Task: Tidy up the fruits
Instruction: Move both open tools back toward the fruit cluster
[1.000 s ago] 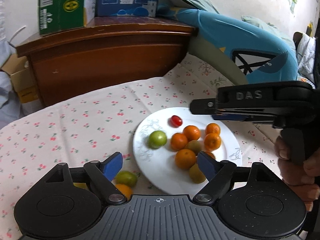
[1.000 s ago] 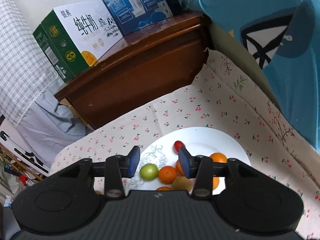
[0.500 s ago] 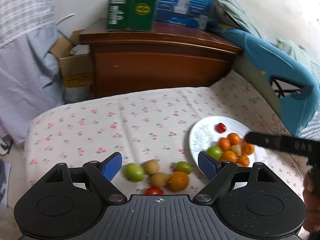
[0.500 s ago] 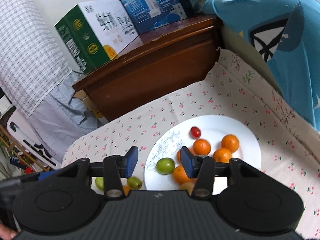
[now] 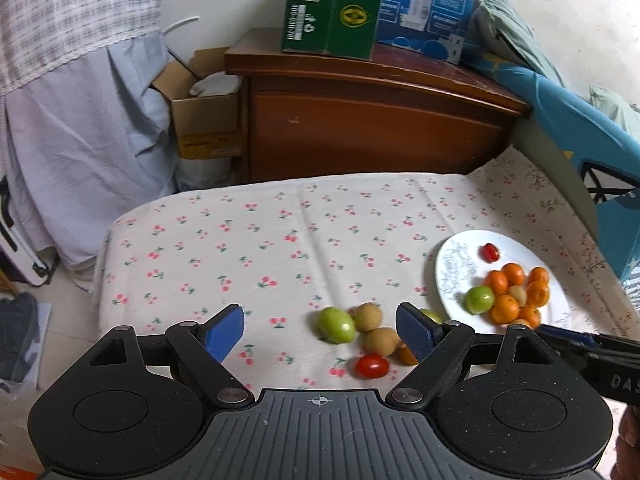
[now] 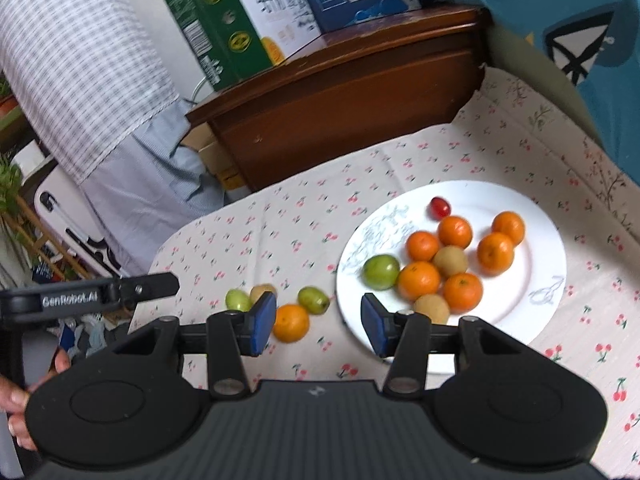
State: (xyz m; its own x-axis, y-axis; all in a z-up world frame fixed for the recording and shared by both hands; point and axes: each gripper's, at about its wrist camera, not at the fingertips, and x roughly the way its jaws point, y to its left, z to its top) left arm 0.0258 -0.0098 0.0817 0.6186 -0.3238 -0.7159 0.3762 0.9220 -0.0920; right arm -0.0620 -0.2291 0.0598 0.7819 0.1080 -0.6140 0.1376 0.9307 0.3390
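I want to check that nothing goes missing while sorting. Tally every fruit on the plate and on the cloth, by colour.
Orange fruits: 7
Green fruits: 3
Brown fruits: 4
Red tomatoes: 2
Total: 16

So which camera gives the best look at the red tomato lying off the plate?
The left wrist view: the red tomato lies unobstructed on the cloth near the plate. The right wrist view doesn't show it.
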